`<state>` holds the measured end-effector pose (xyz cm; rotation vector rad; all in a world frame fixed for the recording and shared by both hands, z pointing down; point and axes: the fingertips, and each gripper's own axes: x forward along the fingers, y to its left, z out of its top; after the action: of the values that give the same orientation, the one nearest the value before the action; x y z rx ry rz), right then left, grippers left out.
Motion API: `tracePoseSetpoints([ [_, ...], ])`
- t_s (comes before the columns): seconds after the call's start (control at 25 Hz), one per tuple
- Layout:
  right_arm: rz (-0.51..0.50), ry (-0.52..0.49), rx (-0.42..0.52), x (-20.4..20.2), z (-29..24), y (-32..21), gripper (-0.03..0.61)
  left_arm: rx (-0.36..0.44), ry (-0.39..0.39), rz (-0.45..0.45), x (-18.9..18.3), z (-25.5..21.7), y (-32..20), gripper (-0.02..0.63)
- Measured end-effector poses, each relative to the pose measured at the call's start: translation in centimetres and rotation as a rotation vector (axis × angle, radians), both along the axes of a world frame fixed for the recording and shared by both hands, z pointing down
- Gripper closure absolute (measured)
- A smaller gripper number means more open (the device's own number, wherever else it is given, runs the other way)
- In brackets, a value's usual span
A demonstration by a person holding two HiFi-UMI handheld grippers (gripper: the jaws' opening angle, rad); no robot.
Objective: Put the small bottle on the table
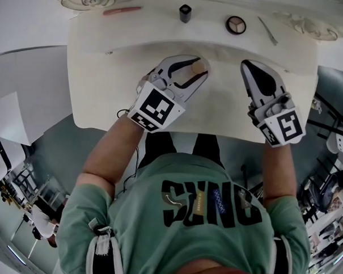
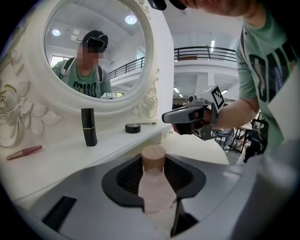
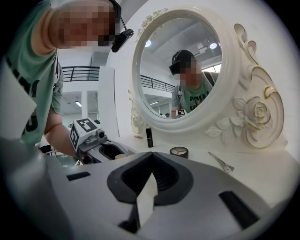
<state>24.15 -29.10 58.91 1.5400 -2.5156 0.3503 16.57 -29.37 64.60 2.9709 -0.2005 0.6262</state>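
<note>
Tabletop: small bottle inside left tool

Left gripper clamped, right gripper closed.

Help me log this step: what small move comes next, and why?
Probably lower the left gripper until the small bottle rests upright on the table: its jaws grip the bottle over a bare patch, and whether the base touches yet is unclear.

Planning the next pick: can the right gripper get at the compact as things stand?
Probably yes. The right gripper is empty and the compact lies just ahead of it, with only bare table between them.
</note>
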Motion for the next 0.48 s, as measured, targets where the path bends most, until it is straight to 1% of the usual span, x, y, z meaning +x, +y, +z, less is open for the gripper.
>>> tracePoseSetpoints([
  [0.16,0.000,-0.002,-0.006,0.0,0.3,0.0,0.584,-0.002,-0.015,0.002,-0.1,1.3,0.1,0.470],
  [0.28,0.001,-0.004,-0.008,0.1,0.4,0.2,0.584,0.012,-0.020,0.005,0.1,1.8,0.1,0.469],
  [0.48,-0.001,-0.003,-0.011,0.1,0.6,0.3,0.584,0.077,-0.022,0.036,0.3,2.0,0.5,0.469],
])
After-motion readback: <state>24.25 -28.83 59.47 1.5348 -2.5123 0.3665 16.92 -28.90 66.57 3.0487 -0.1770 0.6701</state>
